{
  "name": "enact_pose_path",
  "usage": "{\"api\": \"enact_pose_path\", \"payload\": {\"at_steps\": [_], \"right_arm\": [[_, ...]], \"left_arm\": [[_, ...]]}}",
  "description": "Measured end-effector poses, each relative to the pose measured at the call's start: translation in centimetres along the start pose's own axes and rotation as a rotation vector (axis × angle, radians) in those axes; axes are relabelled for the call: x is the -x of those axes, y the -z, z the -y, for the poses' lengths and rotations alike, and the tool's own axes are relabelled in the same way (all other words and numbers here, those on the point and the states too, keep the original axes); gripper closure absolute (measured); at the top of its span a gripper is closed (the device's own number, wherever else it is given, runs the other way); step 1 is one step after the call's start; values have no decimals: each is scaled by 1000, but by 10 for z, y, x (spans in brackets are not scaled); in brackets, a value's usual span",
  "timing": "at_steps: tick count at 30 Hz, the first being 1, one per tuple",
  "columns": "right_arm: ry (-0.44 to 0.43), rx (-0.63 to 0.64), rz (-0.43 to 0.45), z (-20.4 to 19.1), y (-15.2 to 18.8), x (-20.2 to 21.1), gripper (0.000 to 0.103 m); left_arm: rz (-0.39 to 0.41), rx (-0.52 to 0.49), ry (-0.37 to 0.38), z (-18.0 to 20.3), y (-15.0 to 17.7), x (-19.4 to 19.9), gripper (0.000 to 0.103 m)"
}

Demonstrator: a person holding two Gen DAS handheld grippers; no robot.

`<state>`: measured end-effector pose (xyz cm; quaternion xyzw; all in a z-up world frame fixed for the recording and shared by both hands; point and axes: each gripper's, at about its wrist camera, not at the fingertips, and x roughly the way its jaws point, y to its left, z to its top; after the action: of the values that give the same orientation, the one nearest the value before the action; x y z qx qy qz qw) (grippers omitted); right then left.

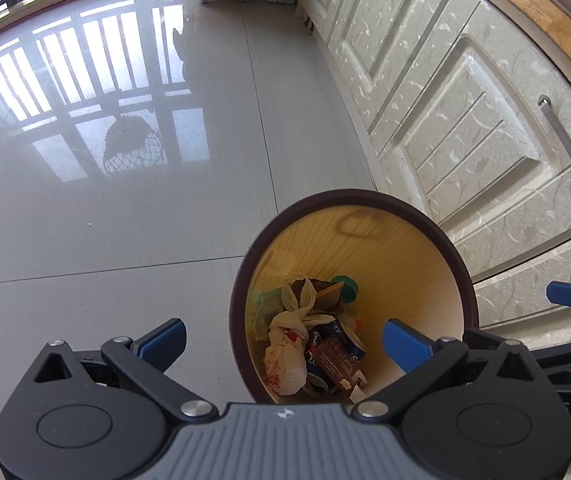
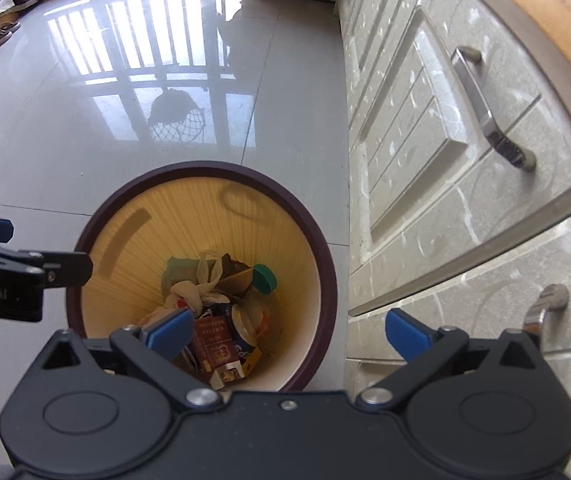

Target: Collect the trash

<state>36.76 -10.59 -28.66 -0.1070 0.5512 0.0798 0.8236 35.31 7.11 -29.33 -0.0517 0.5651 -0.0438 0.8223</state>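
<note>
Several bits of trash [image 2: 213, 320] already lie at the bottom of the bin [image 2: 321, 240], which stands on the floor [image 1: 85, 240] just beside the cabinet [image 2: 445, 184]: a knotted plastic bag [image 1: 285, 352], a red carton [image 2: 215, 342], a green lid [image 2: 265, 278]. Both my left gripper [image 1: 283, 334] and right gripper [image 2: 285, 330] hover over the bin with jaws spread wide, holding nothing. No loose trash shows on the floor, so I judge the collecting mostly done.
</note>
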Motion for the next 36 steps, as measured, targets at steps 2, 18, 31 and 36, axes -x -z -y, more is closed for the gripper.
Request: {"api": "enact_pose_path", "payload": {"at_steps": [2,18,31,36], "right_arm": [[-3,5,2,-4,1,8,0],[0,14,98,-20,24,97,0],[44,-5,211,-12,66,192,0],[48,-50,272,-1,86,231,0]], "left_arm": [[10,2,-14,-1,4,9,0],[83,49,-60,-10,38,98,0],[179,70,-68,-5,89,180,0],[243,56,-45,3,111,217,0]]}}
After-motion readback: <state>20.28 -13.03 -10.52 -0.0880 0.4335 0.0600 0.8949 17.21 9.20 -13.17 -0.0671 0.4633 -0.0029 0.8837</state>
